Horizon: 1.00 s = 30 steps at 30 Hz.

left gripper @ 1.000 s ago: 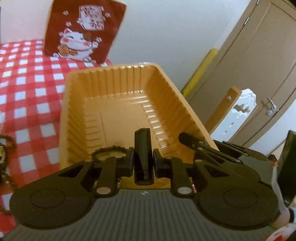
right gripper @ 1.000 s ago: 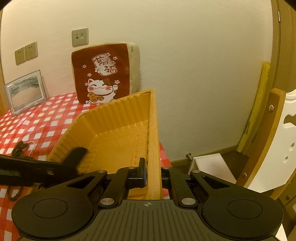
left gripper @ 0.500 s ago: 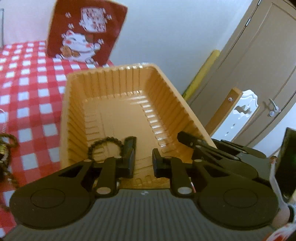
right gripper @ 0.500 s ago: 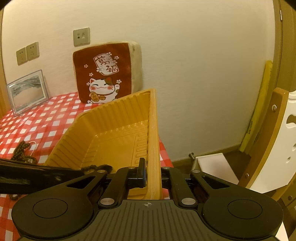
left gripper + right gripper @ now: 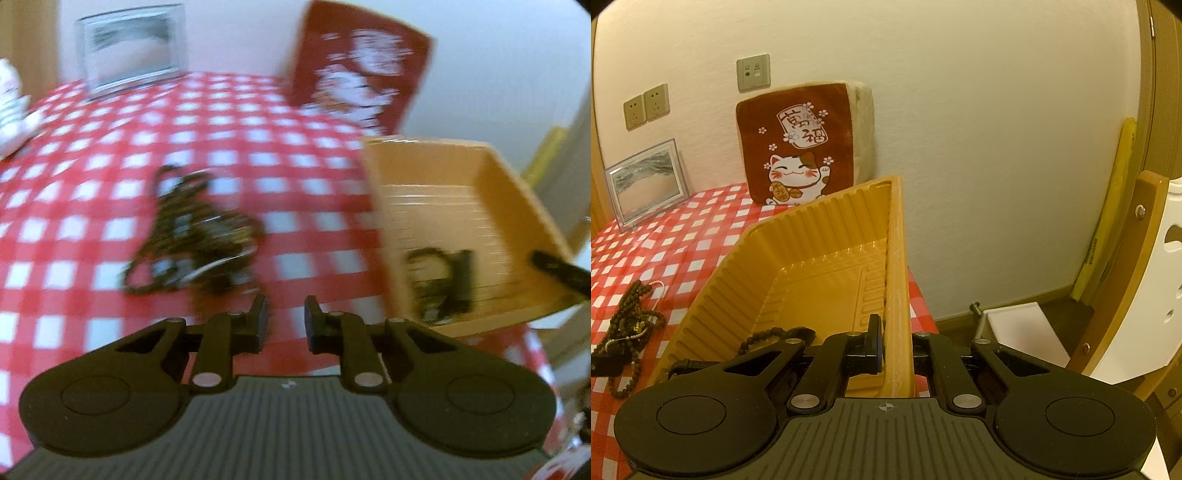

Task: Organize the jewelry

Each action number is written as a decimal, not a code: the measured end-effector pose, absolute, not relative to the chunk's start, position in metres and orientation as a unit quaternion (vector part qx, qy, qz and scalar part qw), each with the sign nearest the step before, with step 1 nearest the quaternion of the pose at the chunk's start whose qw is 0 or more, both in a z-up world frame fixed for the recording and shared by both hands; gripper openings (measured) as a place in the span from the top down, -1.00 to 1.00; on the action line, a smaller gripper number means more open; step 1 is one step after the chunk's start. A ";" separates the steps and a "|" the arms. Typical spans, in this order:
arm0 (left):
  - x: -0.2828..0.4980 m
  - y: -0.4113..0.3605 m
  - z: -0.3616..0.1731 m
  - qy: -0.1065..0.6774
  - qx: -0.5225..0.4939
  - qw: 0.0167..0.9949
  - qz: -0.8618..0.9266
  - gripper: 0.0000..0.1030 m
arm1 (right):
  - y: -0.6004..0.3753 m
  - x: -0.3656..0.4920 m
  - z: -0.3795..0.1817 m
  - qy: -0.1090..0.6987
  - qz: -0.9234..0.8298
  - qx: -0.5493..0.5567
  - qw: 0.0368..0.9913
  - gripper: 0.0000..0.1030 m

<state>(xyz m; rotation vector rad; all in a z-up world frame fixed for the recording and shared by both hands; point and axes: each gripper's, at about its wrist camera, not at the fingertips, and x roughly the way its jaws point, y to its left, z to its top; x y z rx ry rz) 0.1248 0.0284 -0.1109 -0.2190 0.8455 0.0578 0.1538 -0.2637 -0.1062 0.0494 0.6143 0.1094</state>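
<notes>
The orange ribbed tray (image 5: pixel 827 280) stands tilted at the table's right end, and my right gripper (image 5: pixel 895 347) is shut on its right wall. A dark bead bracelet (image 5: pixel 764 336) with a black piece lies in the tray's near corner, blurred in the left wrist view as a bracelet (image 5: pixel 439 280) inside the tray (image 5: pixel 443 199). A tangled pile of dark bead strings (image 5: pixel 195 236) lies on the red checked cloth, left of the tray; the right wrist view shows this pile (image 5: pixel 628 325) too. My left gripper (image 5: pixel 285 321) hovers just in front of the pile, its jaws opening with nothing between them.
A red lucky-cat cushion (image 5: pixel 798 147) and a framed picture (image 5: pixel 646 184) lean on the back wall. The table ends just right of the tray. Beyond that edge stand a wooden chair (image 5: pixel 1137 280) and a white box (image 5: pixel 1019 332) on the floor.
My left gripper let go of the bead bracelet with its black piece in the tray, then swung left out of the tray to the pile on the cloth. The right gripper and tray stayed put.
</notes>
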 end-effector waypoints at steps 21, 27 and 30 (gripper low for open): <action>0.158 0.054 -0.134 0.411 -0.098 0.902 0.090 0.43 | -0.262 0.152 -0.106 0.303 0.053 0.023 0.951 0.89; 0.157 0.054 -0.131 0.412 -0.100 0.902 0.079 0.61 | -0.262 0.152 -0.106 0.304 0.053 0.023 0.951 0.89; 0.151 0.055 -0.124 0.412 -0.098 0.903 0.071 0.61 | -0.262 0.152 -0.106 0.303 0.054 0.022 0.951 0.89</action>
